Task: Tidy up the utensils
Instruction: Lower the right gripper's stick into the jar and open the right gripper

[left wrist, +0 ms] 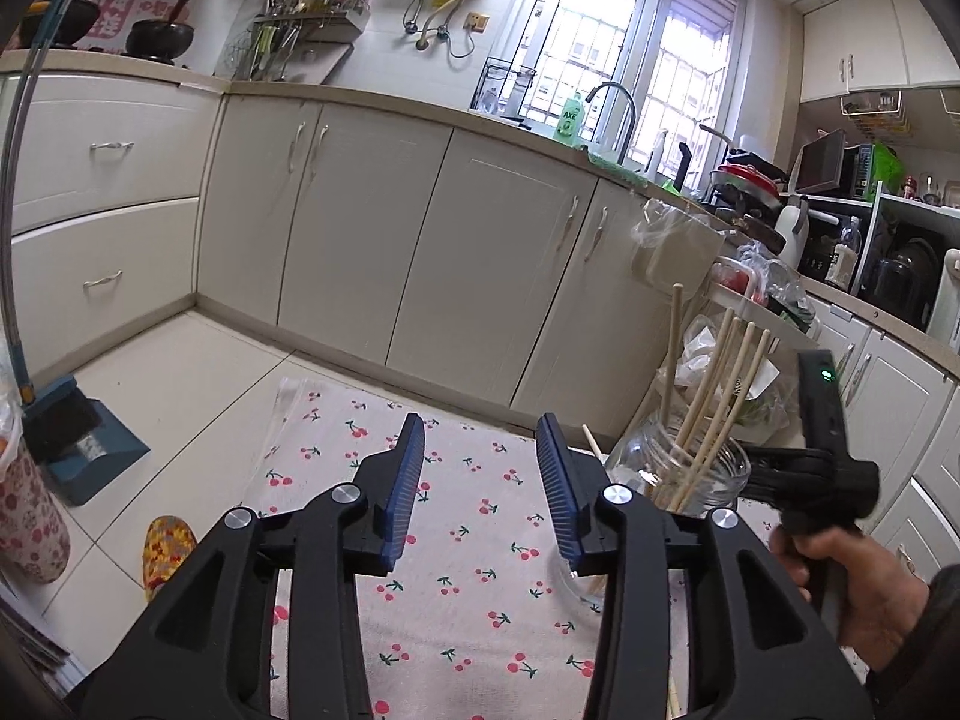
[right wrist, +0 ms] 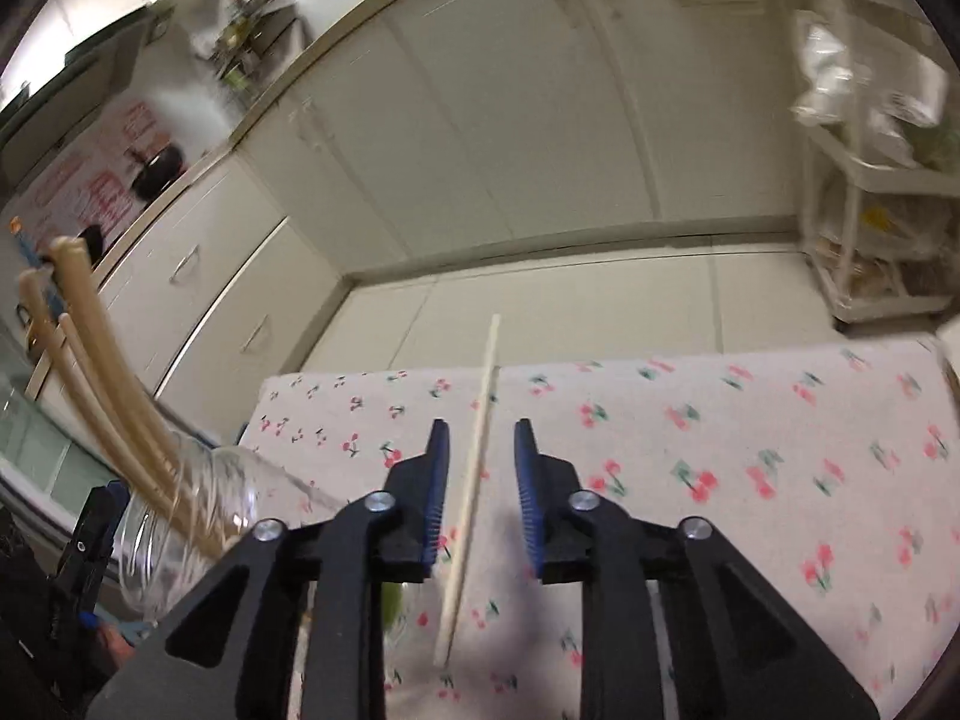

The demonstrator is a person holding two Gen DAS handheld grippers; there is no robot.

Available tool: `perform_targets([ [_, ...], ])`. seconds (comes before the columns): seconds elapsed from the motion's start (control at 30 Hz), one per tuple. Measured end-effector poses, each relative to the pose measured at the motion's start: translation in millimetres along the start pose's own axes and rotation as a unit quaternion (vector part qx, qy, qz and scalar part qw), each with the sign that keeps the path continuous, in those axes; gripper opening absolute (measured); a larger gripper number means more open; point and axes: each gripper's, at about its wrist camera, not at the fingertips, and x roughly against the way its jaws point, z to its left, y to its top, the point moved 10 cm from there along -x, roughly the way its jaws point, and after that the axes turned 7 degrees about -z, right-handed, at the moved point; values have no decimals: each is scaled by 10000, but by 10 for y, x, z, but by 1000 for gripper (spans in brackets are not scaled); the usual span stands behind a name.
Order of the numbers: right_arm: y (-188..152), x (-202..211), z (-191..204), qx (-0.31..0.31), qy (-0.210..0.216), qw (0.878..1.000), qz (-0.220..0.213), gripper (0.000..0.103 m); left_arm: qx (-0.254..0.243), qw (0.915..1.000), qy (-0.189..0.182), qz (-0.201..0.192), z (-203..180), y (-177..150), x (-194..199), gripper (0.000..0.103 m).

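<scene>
A clear glass jar (left wrist: 678, 468) holding several pale wooden chopsticks (left wrist: 720, 396) stands on the cherry-print cloth (left wrist: 468, 516), just right of my left gripper (left wrist: 480, 450), which is open and empty above the cloth. The right gripper shows beside the jar in the left wrist view, held by a hand (left wrist: 852, 588). In the right wrist view the right gripper (right wrist: 480, 462) is open, with one loose chopstick (right wrist: 474, 480) lying lengthwise in the gap between its fingers, touching neither. The jar (right wrist: 180, 516) with chopsticks (right wrist: 102, 378) is at its left.
The cloth-covered table (right wrist: 720, 420) ends ahead at a tiled floor (left wrist: 180, 384). Cream cabinets (left wrist: 420, 252) line the far side. A dustpan (left wrist: 78, 450) stands at floor left and a white rack (right wrist: 864, 180) with bags at right. Another chopstick (left wrist: 594, 444) lies behind the jar.
</scene>
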Motion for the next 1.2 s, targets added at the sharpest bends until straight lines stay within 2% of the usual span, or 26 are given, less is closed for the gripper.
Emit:
perform_targets([
  [0.13, 34, -226, 54, 464, -11, 9987, 192, 24, -24, 10000, -3, 65, 11, -57, -28, 38],
  [0.27, 44, -495, 23, 914, -46, 9942, 563, 24, 8, 9999, 11, 150, 28, -100, -65, 39],
  [0.53, 130, -782, 103, 1786, -243, 9804, 794, 23, 73, 9998, -11, 191, 14, -125, -87, 42],
  [0.63, 153, -846, 162, 1886, -198, 9780, 864, 8, 98, 9997, -19, 206, 17, -128, -94, 42],
  [0.67, 157, -839, 152, 1889, -205, 9781, 852, 6, 121, 9997, -16, 211, 25, -131, -97, 43],
  [0.73, 170, -793, 109, 1726, -209, 9819, 749, 6, 167, 9996, -15, 227, 45, -133, -100, 43],
  [0.8, 193, -664, 31, 1309, -122, 9899, 536, 6, 233, 9994, -17, 254, 68, -137, -112, 43],
  [0.97, 197, -38, -179, 204, 93, 9997, -130, 6, 319, 9992, -6, 234, 94, -128, -112, 44],
  [1.03, 200, 227, -221, -144, 181, 9989, -408, 6, 311, 9993, 5, 226, 87, -125, -109, 44],
  [1.1, 246, 622, -232, -669, 365, 9929, -917, 6, 297, 9993, 10, 228, 84, -124, -109, 44],
  [1.17, 368, 888, -135, -1023, 602, 9839, -1339, 6, 276, 9993, 18, 233, 73, -131, -111, 45],
  [1.2, 489, 1071, 15, -1106, 765, 9763, -1695, 6, 273, 9994, 25, 231, 75, -132, -103, 45],
])
